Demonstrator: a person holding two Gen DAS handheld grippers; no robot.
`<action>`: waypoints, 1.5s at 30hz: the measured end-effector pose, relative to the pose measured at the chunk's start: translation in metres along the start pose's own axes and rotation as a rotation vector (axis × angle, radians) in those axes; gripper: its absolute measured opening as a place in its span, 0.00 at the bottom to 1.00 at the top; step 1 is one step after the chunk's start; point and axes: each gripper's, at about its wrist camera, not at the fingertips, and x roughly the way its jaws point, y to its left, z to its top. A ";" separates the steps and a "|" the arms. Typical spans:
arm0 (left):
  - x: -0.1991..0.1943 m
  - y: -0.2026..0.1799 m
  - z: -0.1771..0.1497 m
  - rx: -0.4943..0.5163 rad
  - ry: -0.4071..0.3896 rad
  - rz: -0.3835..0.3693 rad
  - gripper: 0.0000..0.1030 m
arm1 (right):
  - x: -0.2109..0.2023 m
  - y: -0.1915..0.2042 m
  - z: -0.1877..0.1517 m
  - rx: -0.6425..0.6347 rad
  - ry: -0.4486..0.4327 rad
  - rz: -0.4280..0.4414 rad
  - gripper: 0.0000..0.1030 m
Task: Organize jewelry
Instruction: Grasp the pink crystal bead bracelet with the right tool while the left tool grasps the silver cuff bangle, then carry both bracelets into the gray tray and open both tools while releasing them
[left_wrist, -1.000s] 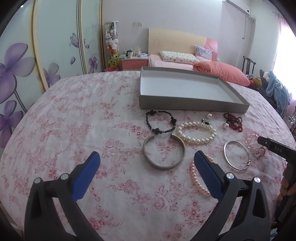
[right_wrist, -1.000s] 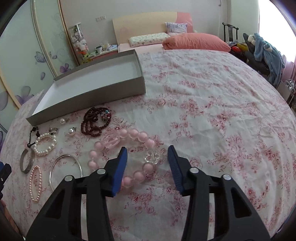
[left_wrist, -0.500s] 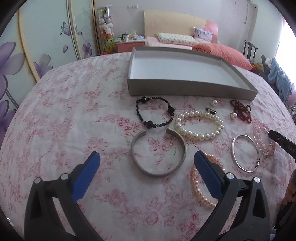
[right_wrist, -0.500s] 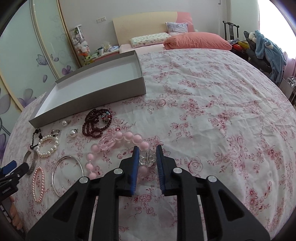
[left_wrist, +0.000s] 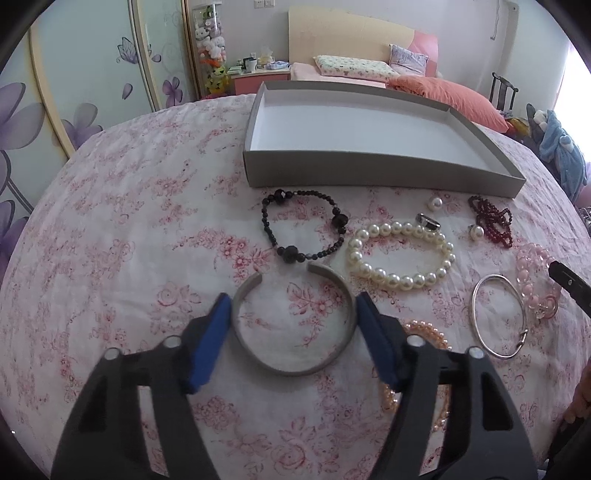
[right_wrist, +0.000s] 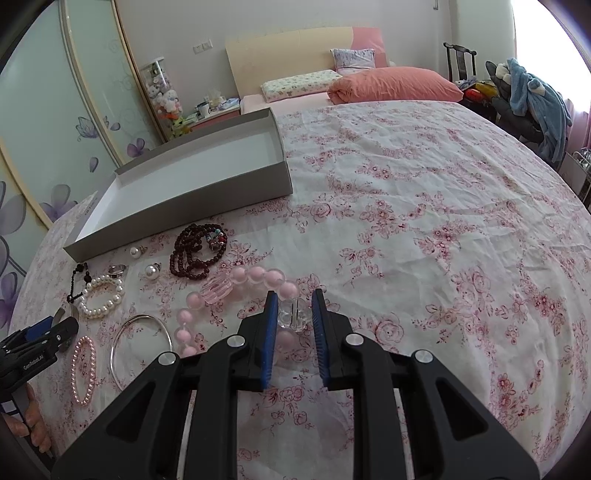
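**Two claws, each set around a bracelet on the floral bedspread**

In the left wrist view, the left claw (left_wrist: 293, 314) sits low at centre frame with its blue-padded fingers (left_wrist: 207, 341) spread apart, released. The grey open-ended metal cuff bangle (left_wrist: 293, 365) lies flat between them, its sides just beside or touching the pads; contact cannot be judged. The cuff's gap points toward the top of the frame, at the black beaded bracelet (left_wrist: 306, 229) just above it. To the right lie the white pearl bracelet (left_wrist: 400, 254), the thin silver hoop bangle (left_wrist: 498, 317) and, partly hidden under the right finger, the small pink pearl bracelet (left_wrist: 424, 332). The shallow grey cardboard tray with a white floor (left_wrist: 369, 173) spans the upper centre, nothing inside it.

In the right wrist view, the right claw (right_wrist: 294, 308) stands at lower centre, its fingers narrowed around the clear faceted bead of the chunky pink bead bracelet (right_wrist: 255, 277). The pads look close to the bead on both sides, but whether they pinch it cannot be told. The bracelet curves away to the upper left of the claw. Beyond it lie the dark red bead string (right_wrist: 197, 251) and two loose pearl earrings (right_wrist: 151, 271), with the tray at upper left. All rests on the pink rose-print bedspread (right_wrist: 424, 221).
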 end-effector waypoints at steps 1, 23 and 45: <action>-0.001 0.002 0.000 -0.005 -0.002 -0.009 0.64 | -0.001 0.000 0.000 -0.001 -0.005 0.005 0.19; -0.078 0.016 -0.011 -0.054 -0.263 -0.009 0.64 | -0.063 0.038 0.012 -0.074 -0.213 0.211 0.19; -0.095 -0.007 0.043 -0.011 -0.432 -0.007 0.64 | -0.080 0.079 0.069 -0.168 -0.386 0.218 0.19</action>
